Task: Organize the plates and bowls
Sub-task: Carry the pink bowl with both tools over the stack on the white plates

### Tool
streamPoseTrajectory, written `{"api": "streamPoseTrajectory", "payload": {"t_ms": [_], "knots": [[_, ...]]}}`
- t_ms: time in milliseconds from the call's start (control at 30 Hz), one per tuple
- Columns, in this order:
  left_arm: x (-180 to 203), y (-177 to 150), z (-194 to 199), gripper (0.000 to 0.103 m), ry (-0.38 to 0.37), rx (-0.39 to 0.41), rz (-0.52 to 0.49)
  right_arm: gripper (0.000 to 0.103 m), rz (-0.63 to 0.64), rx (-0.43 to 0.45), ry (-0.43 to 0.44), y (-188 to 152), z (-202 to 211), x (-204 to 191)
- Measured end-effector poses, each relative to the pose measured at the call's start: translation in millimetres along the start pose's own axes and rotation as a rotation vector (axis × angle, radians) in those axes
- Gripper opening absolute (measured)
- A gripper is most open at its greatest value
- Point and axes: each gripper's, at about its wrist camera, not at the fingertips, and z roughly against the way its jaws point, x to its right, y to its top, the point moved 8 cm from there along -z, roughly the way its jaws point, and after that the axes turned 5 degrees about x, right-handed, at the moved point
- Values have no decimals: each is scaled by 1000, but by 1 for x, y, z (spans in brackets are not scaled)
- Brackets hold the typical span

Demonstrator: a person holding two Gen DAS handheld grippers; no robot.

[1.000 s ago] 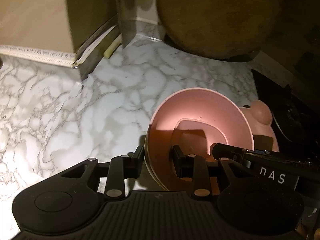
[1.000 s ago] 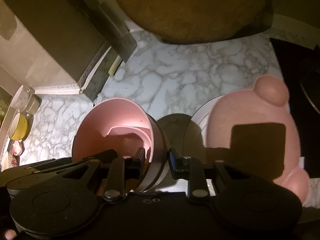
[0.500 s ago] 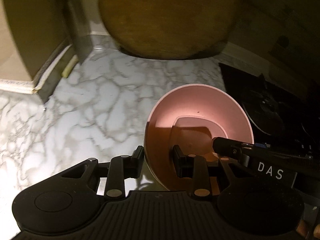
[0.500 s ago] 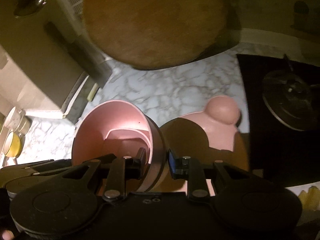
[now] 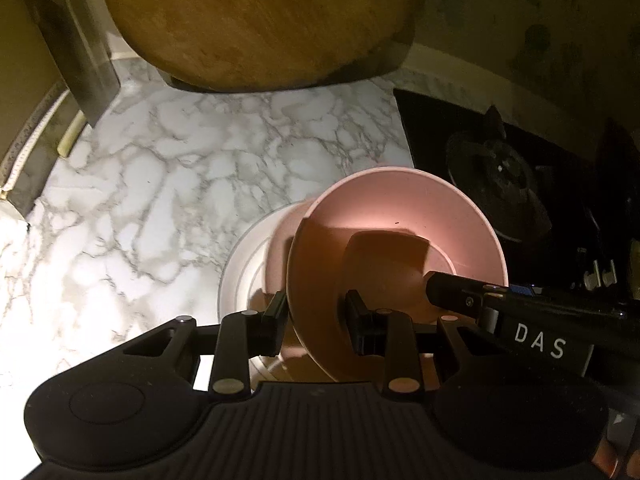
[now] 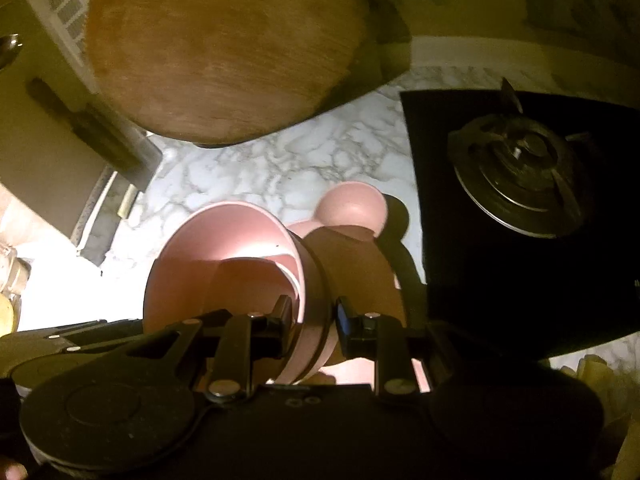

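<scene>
A pink bowl (image 5: 400,216) is held in the air by both grippers, one on each side of its rim. My left gripper (image 5: 316,316) is shut on its left rim. My right gripper (image 6: 314,316) is shut on its right rim (image 6: 316,280); its arm shows in the left wrist view (image 5: 520,316). Below the bowl lies a pink plate with round ears (image 6: 354,210) on a white plate (image 5: 244,264), both on the marble counter (image 5: 180,168).
A large round wooden board (image 5: 260,20) leans at the back of the counter. A black gas hob with a burner (image 6: 516,184) is to the right. A beige appliance (image 6: 48,152) stands at the left.
Both grippers have carried the pink bowl to the right and up, toward the hob. The eared pink plate and white plate now sit lower and partly under the bowl.
</scene>
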Motion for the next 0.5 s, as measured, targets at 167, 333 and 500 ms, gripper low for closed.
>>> {"api": "streamPoseTrajectory", "payload": {"t_ms": [167,333,500], "knots": [[3,-4,-14,30,8,-19,-13,22,-13,-25,-8,-5,-11,8],[3,-3,-26,30,9,-32,-10,22,-14,-41,-18,-5,-22,12],[2,-2,-36,30,7,-52,-2,22,-18,-53,-26,-3,-30,16]]}}
